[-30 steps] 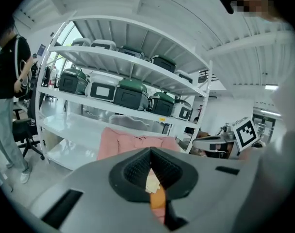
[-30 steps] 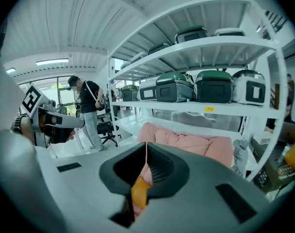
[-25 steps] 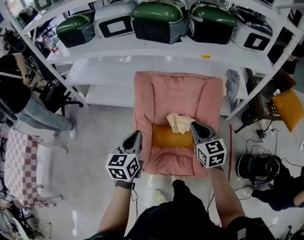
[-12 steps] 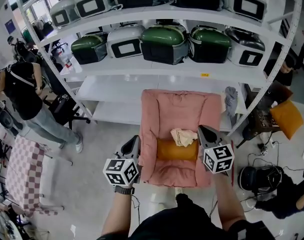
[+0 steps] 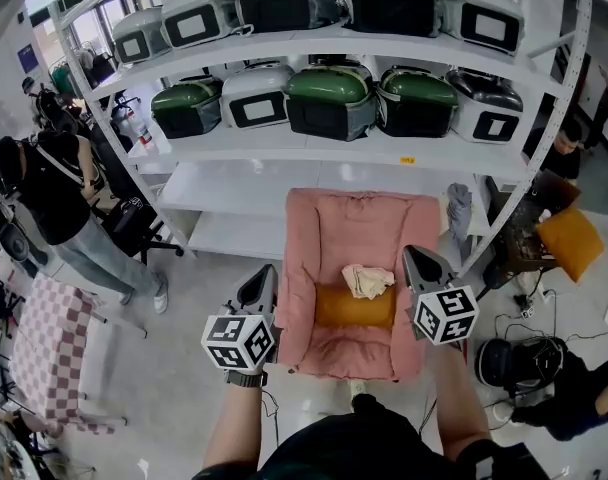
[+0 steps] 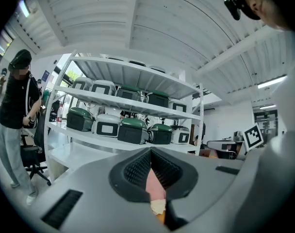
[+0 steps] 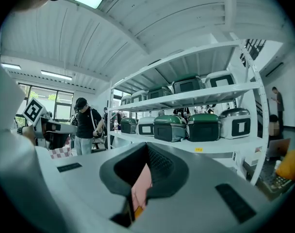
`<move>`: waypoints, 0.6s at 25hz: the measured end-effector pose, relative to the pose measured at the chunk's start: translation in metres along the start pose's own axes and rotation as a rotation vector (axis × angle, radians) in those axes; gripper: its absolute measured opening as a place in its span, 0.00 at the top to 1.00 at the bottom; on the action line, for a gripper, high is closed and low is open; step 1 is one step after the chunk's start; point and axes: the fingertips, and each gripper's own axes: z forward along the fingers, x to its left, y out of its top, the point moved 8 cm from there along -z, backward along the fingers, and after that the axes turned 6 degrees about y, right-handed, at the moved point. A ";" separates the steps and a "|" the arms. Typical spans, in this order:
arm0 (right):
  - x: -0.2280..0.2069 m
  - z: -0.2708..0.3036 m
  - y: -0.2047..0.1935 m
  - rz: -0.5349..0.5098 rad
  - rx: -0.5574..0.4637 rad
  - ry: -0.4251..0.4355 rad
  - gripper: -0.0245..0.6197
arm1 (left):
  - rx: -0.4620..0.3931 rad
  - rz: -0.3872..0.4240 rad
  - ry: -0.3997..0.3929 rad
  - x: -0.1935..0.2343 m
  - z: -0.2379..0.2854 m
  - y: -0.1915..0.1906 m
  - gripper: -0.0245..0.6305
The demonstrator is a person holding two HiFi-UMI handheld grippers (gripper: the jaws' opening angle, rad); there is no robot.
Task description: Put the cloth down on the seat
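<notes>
A cream cloth [image 5: 368, 279] lies crumpled on the pink armchair [image 5: 359, 218], at the back of its orange seat cushion [image 5: 352, 310]. Neither gripper touches it. My left gripper [image 5: 267, 271] hangs in front of the chair's left arm with its jaws shut and empty. My right gripper [image 5: 412, 253] is by the chair's right arm, also shut and empty. In the left gripper view the jaw tips [image 6: 150, 152] meet, and a sliver of the pink chair [image 6: 155, 186] and the cloth [image 6: 158, 207] shows below them. The right gripper [image 7: 147, 147] points level at the shelves.
White shelving [image 5: 314, 133] with green and white cases stands right behind the chair. A person [image 5: 54, 203] stands at the left beside an office chair. A checked table [image 5: 44, 338] is at lower left. A grey rag [image 5: 463, 200], an orange cushion [image 5: 567, 240] and cables lie at right.
Both grippers have risen, staying on either side of the chair, and the head view has lifted to show more of the shelves. The cloth has stayed on the seat.
</notes>
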 end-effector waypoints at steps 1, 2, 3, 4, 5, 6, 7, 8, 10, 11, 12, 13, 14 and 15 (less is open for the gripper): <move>0.002 -0.002 0.002 -0.004 -0.006 -0.001 0.95 | -0.004 0.000 0.002 0.001 -0.002 0.001 0.95; 0.003 -0.003 0.004 -0.009 -0.011 0.000 0.95 | -0.009 0.002 0.005 0.001 -0.004 0.004 0.95; 0.005 -0.004 0.006 -0.015 -0.014 0.002 0.95 | -0.016 0.004 0.009 0.002 -0.007 0.006 0.95; 0.006 -0.005 0.008 -0.022 -0.016 0.004 0.95 | -0.024 0.008 0.013 0.002 -0.008 0.009 0.95; 0.007 -0.006 0.009 -0.029 -0.017 0.006 0.95 | -0.031 0.013 0.017 0.002 -0.010 0.011 0.95; 0.008 -0.007 0.010 -0.035 -0.018 0.006 0.95 | -0.035 0.018 0.021 0.001 -0.012 0.013 0.95; 0.009 -0.009 0.011 -0.038 -0.021 0.005 0.95 | -0.039 0.021 0.022 0.001 -0.013 0.014 0.95; 0.010 -0.010 0.011 -0.038 -0.025 0.004 0.95 | -0.041 0.022 0.022 0.001 -0.014 0.015 0.95; 0.012 -0.011 0.014 -0.040 -0.034 0.003 0.95 | -0.047 0.025 0.025 0.002 -0.017 0.018 0.95; 0.012 -0.010 0.014 -0.041 -0.036 0.004 0.95 | -0.049 0.027 0.028 0.003 -0.018 0.019 0.95; 0.013 -0.010 0.015 -0.043 -0.037 0.006 0.95 | -0.052 0.031 0.032 0.004 -0.019 0.020 0.95; 0.013 -0.010 0.016 -0.044 -0.037 0.007 0.95 | -0.053 0.033 0.035 0.004 -0.020 0.020 0.95; 0.014 -0.010 0.016 -0.044 -0.037 0.007 0.95 | -0.054 0.033 0.037 0.004 -0.020 0.021 0.95; 0.014 -0.010 0.015 -0.043 -0.037 0.008 0.95 | -0.053 0.032 0.036 0.003 -0.021 0.021 0.95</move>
